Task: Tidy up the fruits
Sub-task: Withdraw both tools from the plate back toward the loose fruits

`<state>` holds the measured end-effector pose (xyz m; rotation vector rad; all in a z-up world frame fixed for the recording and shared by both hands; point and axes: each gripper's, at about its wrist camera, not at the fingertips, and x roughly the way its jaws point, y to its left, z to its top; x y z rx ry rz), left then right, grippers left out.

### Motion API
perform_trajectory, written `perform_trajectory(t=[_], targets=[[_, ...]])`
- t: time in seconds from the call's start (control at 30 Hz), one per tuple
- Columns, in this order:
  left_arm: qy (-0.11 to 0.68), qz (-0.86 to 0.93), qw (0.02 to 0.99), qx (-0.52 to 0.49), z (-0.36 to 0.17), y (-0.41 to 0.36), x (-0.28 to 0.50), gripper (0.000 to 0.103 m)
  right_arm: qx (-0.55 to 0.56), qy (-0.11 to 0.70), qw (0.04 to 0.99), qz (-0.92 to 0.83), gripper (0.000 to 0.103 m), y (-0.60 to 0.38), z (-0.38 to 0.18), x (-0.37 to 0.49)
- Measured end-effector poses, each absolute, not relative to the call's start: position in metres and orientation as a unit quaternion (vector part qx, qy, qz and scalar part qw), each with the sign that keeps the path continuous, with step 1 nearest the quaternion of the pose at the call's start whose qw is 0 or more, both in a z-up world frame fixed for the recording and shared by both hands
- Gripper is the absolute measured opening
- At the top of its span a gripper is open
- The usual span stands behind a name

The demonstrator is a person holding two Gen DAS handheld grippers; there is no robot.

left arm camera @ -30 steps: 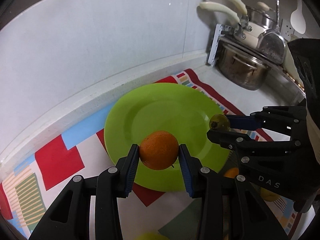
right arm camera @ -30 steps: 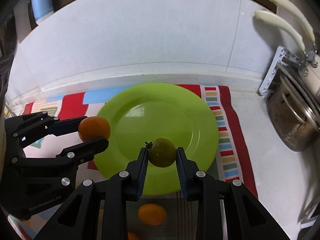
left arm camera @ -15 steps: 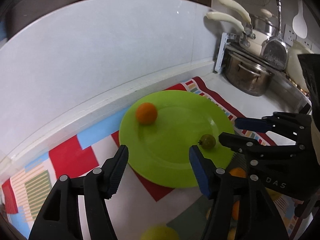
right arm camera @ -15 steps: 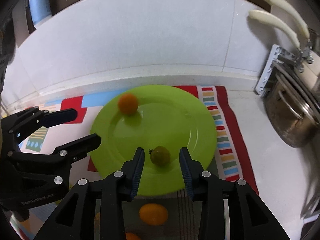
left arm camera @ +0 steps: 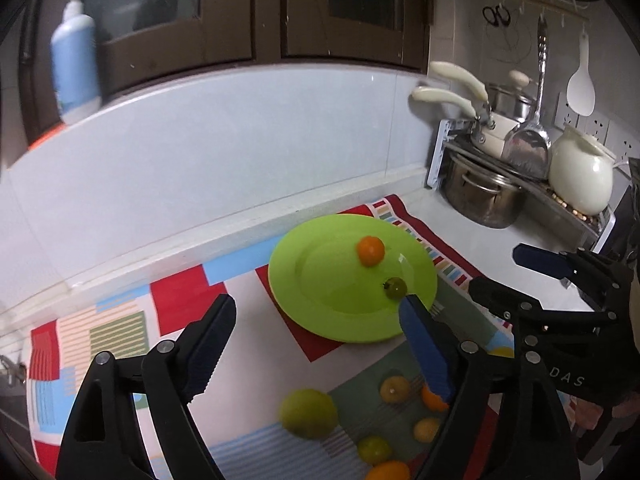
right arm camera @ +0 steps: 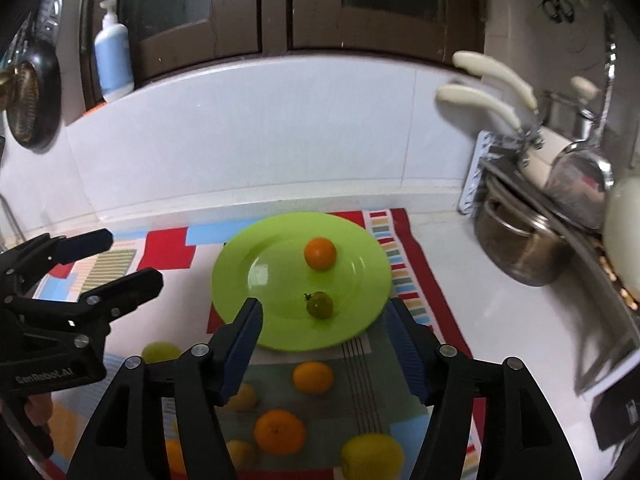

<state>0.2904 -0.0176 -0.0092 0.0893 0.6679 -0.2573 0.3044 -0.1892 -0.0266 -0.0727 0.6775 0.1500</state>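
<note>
A lime-green plate (left arm camera: 320,308) (right arm camera: 240,264) sits on a colourful patchwork mat. On it lie a small orange (left arm camera: 371,251) (right arm camera: 319,253) and a small dark green fruit (left arm camera: 395,288) (right arm camera: 319,305). My left gripper (left arm camera: 316,344) is open and empty, raised in front of the plate; it also shows at the left of the right wrist view (right arm camera: 120,258). My right gripper (right arm camera: 322,344) is open and empty, near the plate's front edge; it shows at the right of the left wrist view (left arm camera: 508,272). Several loose fruits lie on the mat nearer me: a green one (left arm camera: 308,413), oranges (right arm camera: 313,377) (right arm camera: 279,431), yellow ones (right arm camera: 372,456).
A dish rack with steel pots (left arm camera: 484,196) (right arm camera: 520,252), pans and a white jug (left arm camera: 580,180) stands at the right. A white tiled backsplash (left arm camera: 240,152) runs behind the mat. A soap bottle (right arm camera: 113,56) stands on the ledge above.
Both grippers let go of their fruits, opened wide and pulled up and back. The orange and the green fruit now lie on the plate; the orange rolled toward the plate's right.
</note>
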Motion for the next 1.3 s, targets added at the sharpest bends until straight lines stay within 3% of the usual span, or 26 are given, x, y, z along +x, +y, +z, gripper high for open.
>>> perform_trajectory(t=[0.3,0.67,1.3], targets=[[0.312,-0.109,0.943,0.043,0.004,-0.021,0.247,0.093,-0.025,0.303,0.951,0.051,0.075,-0.197,-0.013,0.258],[0.301,-0.089,0.948,0.045,0.002,-0.027,0.208,0.096,-0.019,0.298,0.954,0.030,0.076,-0.217,-0.017,0.226],[0.385,-0.074,0.918,0.066,-0.076,-0.038,0.178,0.096,-0.052,0.352,0.934,0.032,0.076,-0.235,-0.072,0.204]])
